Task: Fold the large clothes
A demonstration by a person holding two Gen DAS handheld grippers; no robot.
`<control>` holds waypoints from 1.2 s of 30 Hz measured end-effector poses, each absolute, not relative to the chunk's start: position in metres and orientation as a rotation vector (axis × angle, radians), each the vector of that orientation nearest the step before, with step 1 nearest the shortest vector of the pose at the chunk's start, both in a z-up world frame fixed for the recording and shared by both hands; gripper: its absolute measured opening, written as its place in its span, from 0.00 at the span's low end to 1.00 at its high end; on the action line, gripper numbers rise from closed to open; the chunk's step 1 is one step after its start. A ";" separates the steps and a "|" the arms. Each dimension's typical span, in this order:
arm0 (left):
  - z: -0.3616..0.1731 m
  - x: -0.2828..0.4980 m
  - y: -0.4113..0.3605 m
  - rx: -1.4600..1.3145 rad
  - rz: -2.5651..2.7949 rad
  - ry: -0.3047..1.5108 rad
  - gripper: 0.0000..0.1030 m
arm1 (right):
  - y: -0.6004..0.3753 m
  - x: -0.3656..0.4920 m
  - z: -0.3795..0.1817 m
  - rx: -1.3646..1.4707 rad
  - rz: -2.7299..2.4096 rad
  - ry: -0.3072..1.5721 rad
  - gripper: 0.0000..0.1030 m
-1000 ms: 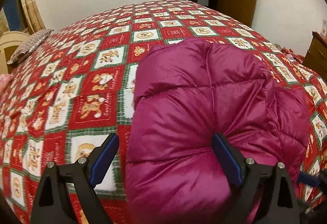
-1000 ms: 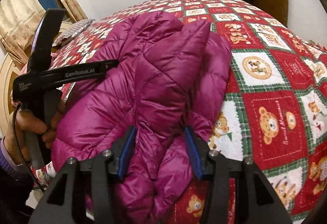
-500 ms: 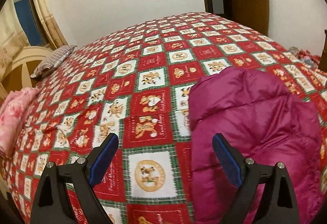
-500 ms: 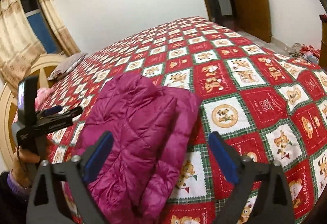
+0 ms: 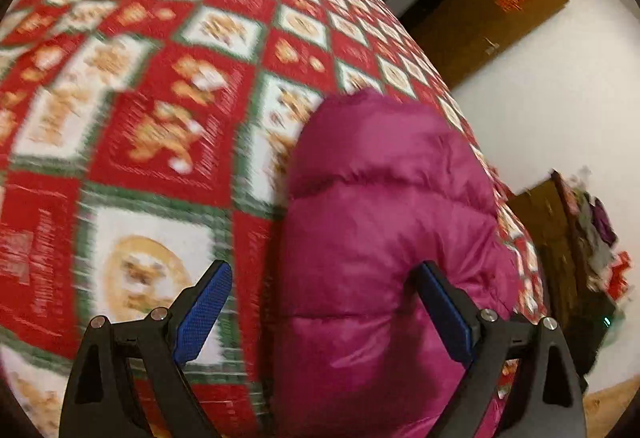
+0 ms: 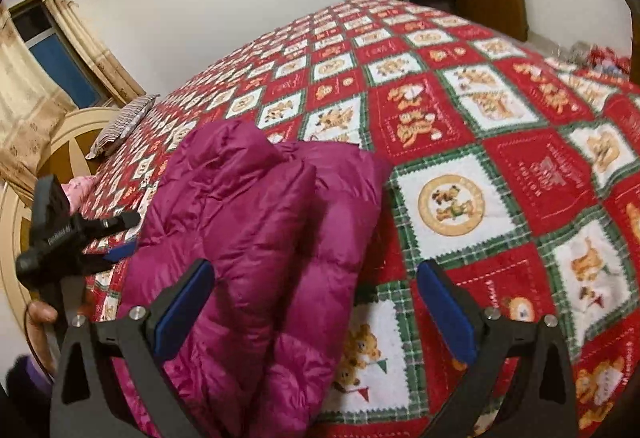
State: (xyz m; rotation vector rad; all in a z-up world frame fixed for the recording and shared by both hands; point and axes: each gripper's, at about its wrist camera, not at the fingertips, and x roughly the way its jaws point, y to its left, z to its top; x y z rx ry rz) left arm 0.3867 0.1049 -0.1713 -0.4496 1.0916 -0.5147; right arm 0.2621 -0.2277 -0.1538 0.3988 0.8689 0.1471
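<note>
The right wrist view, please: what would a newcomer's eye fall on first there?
First, the folded magenta puffer jacket lying left of centre on the bed, its quilted layers stacked. Next, the red, green and white teddy-bear patchwork bedspread that fills the rest of the bed. In the foreground the right gripper stands wide open, having just been opening, its blue pads clear of the jacket, while the left gripper hovers at the jacket's left edge.
</note>
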 end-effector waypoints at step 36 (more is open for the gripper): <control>-0.185 0.382 0.090 -0.372 -0.747 0.983 0.93 | -0.248 0.237 -0.182 0.597 0.143 0.824 1.00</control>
